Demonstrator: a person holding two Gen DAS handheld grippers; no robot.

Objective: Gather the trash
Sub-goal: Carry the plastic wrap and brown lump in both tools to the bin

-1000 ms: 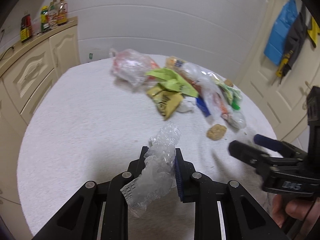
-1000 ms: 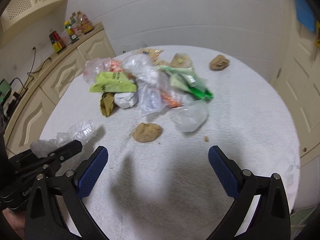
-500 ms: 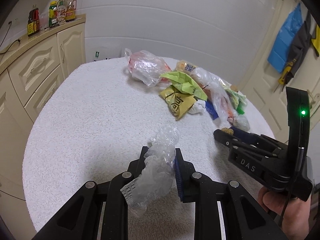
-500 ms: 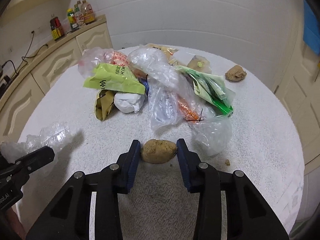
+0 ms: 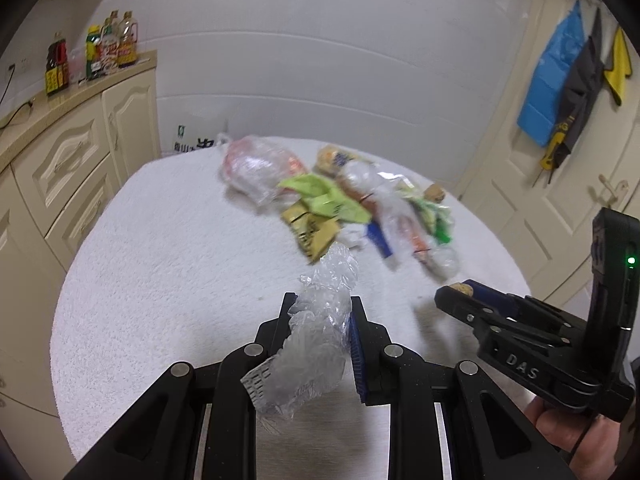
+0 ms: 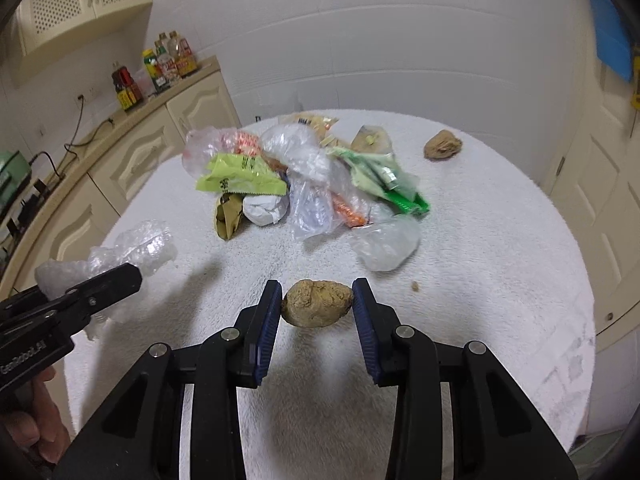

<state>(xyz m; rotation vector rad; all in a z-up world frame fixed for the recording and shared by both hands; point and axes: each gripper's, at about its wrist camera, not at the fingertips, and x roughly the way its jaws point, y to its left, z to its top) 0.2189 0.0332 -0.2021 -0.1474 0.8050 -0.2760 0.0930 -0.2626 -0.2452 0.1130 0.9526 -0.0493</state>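
My left gripper [image 5: 320,308] is shut on a crumpled clear plastic wrap [image 5: 320,344], held above the white round table [image 5: 168,264]. From the right wrist view the same wrap [image 6: 136,246] shows at the left, sticking out of the left gripper [image 6: 120,276]. My right gripper [image 6: 317,286] is shut on a brown crumpled lump [image 6: 317,303], which hangs a little above the cloth with its shadow below. A pile of wrappers and plastic bags [image 6: 304,184] lies at the table's middle. A second brown lump [image 6: 442,145] sits alone at the far right.
A small crumb [image 6: 415,286] lies right of the held lump. Cream cabinets [image 5: 68,160] with bottles [image 5: 96,56] on top run along the left. A door [image 5: 560,184] with hanging bags stands to the right. A person's hand [image 5: 576,436] holds the right gripper.
The right gripper came down over the brown lump, shut on it and lifted it off the cloth. The left gripper rose a little, still holding the plastic wrap.
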